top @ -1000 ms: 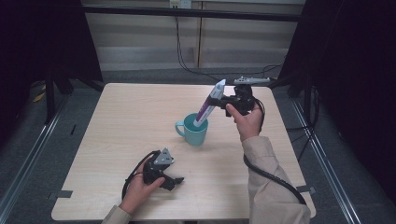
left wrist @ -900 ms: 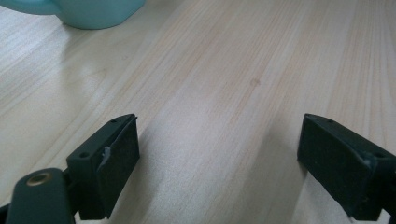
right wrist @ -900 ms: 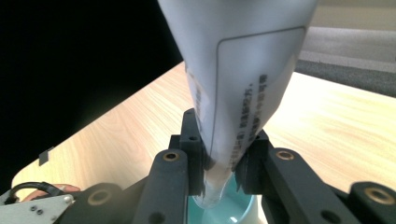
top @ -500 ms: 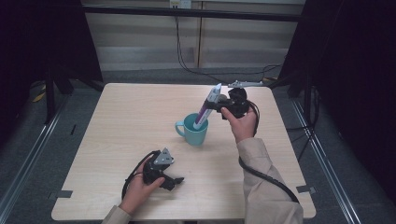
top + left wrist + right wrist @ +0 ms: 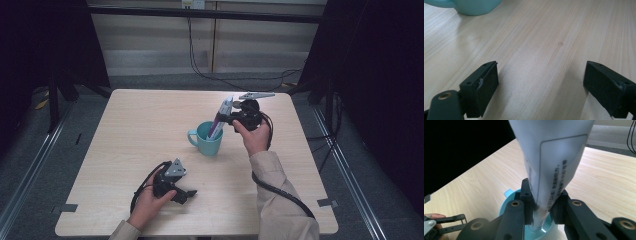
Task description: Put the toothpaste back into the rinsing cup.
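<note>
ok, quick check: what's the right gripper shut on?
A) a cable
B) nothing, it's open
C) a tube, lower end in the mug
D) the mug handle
C: the right gripper clamps the tube between its jaws, and the tube's lower end dips into the teal mug; the high view shows the same lean out of the mug.

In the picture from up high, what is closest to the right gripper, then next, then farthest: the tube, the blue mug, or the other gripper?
From the right gripper:
1. The tube, pinched between its fingers, standing tilted in the mug.
2. The mug, just below and left of it, mid-table.
3. The left gripper, far off near the table's front edge, resting in the left hand.
</note>
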Demonstrator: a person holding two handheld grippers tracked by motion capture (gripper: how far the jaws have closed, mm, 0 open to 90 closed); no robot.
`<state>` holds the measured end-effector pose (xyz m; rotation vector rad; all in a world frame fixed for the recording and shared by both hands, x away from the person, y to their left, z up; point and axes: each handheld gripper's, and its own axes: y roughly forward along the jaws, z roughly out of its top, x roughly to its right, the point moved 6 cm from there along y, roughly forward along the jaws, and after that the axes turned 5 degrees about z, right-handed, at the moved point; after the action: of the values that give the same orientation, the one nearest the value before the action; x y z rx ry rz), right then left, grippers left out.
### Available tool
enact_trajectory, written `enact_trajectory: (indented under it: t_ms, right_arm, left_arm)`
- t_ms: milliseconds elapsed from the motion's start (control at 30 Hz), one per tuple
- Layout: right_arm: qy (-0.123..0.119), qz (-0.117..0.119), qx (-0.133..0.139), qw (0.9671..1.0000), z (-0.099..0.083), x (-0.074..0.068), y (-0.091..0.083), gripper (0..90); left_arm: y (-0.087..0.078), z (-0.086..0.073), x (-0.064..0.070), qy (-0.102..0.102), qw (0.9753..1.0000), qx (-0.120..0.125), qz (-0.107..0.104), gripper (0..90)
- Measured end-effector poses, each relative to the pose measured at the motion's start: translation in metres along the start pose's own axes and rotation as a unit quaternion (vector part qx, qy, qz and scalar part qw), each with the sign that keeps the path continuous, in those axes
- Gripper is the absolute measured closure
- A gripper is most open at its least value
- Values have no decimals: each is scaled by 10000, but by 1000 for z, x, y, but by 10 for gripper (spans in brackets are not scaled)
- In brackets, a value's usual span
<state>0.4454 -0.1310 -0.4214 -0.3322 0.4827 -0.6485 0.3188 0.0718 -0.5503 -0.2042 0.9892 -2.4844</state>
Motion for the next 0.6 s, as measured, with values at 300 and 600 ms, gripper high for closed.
enact_trajectory:
  t_ms: [300,600]
  right_arm:
    - [22,-82,-22,10000,-8,-1,7,756]
    - [100,-90,-109,9998,-17,0,14,755]
  left_arm:
    - [0,0,0,-5,10000,1,1,122]
    - [0,0,0,-5,10000,1,2,122]
